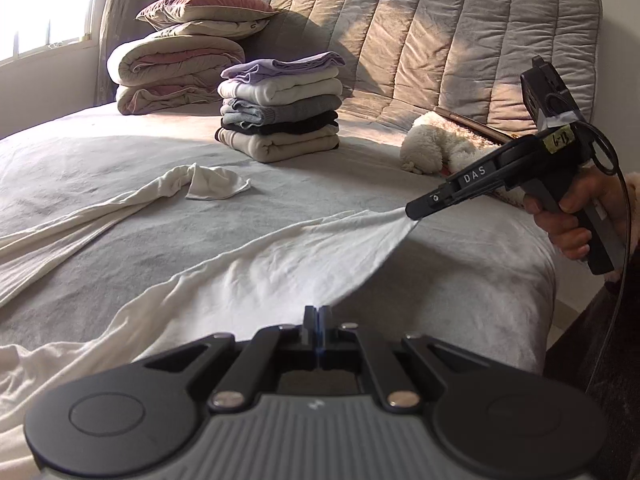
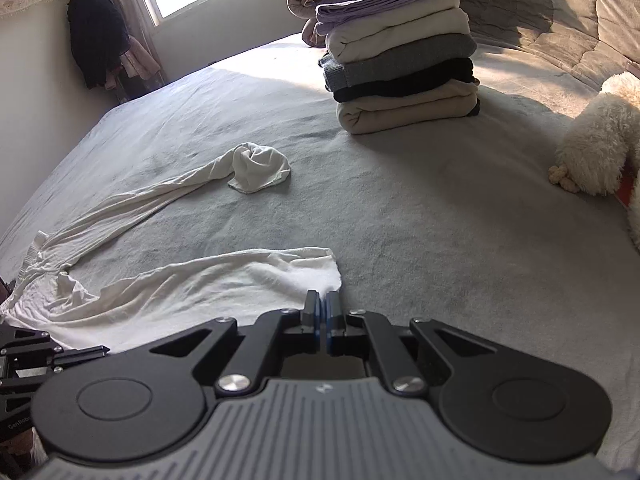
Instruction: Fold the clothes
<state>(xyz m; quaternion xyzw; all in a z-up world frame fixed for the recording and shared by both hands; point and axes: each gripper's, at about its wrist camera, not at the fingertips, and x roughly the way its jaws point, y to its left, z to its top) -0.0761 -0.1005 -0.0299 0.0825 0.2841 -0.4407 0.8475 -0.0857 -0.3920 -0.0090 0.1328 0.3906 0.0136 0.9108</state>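
White garment (image 1: 280, 256) between both clamped grippers

White garment's (image 2: 168, 284) waist end behind the gripper body, cut off at the frame edge

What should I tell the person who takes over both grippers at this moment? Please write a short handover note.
Left gripper: shut on the white garment, on the edge nearest its camera.
Right gripper: shut on an end of the same garment, which is stretched between the two.
The rest of the garment lies unfolded on the bed; its far part ends in a crumpled bunch.
Done: a stack of folded clothes stands near the headboard.
Left: fold the white garment; it probably goes on the stack.
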